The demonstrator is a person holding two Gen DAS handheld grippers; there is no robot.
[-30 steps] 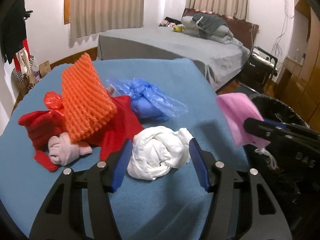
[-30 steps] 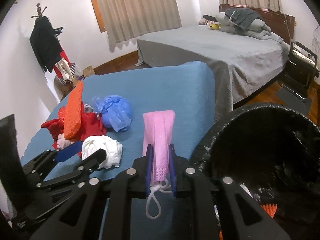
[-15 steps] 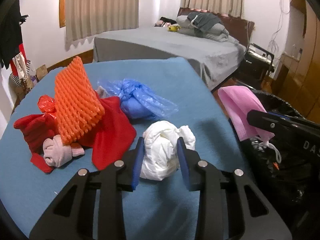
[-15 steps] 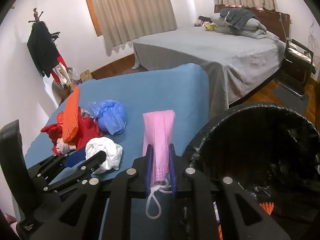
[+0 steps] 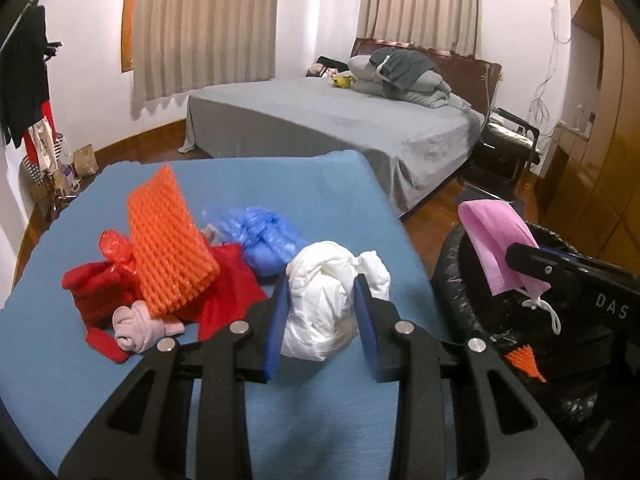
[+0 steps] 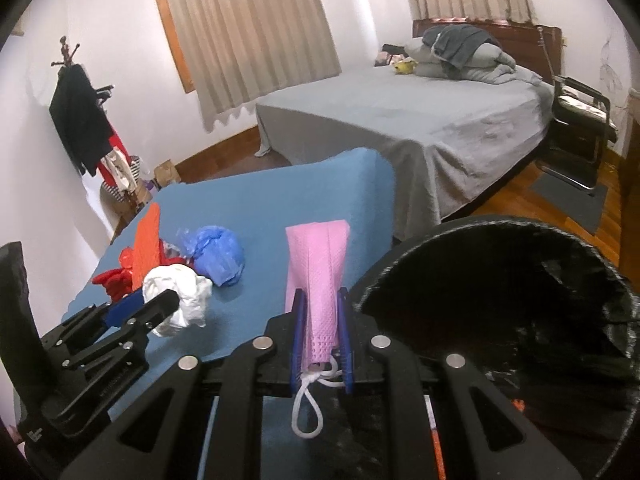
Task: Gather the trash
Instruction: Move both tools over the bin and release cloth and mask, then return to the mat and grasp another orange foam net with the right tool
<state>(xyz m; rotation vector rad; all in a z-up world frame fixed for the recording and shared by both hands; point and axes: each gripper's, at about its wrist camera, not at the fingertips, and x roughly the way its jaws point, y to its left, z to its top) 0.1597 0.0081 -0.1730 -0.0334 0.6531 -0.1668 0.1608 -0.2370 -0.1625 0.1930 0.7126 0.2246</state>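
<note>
My left gripper [image 5: 320, 300] is shut on a crumpled white wad [image 5: 328, 292] and holds it just above the blue table [image 5: 280, 184]. The wad also shows in the right wrist view [image 6: 180, 296]. My right gripper [image 6: 322, 312] is shut on a pink face mask [image 6: 320, 280], at the rim of the black-lined trash bin [image 6: 500, 300]. In the left wrist view the mask [image 5: 496, 240] hangs over the bin [image 5: 460, 280]. A blue plastic bag [image 5: 268, 240], orange foam net [image 5: 168, 240] and red cloth [image 5: 228, 280] lie on the table.
A pink rolled sock [image 5: 136, 324] lies by the red cloth. An orange scrap [image 5: 524, 360] sits inside the bin. A grey bed [image 5: 340, 120] stands behind the table, a black chair [image 5: 504, 148] to its right, a coat rack [image 6: 80, 120] at the left wall.
My left gripper closed on the white wad and lifted it slightly off the table. My right gripper kept the pink mask and shifted toward the bin.
</note>
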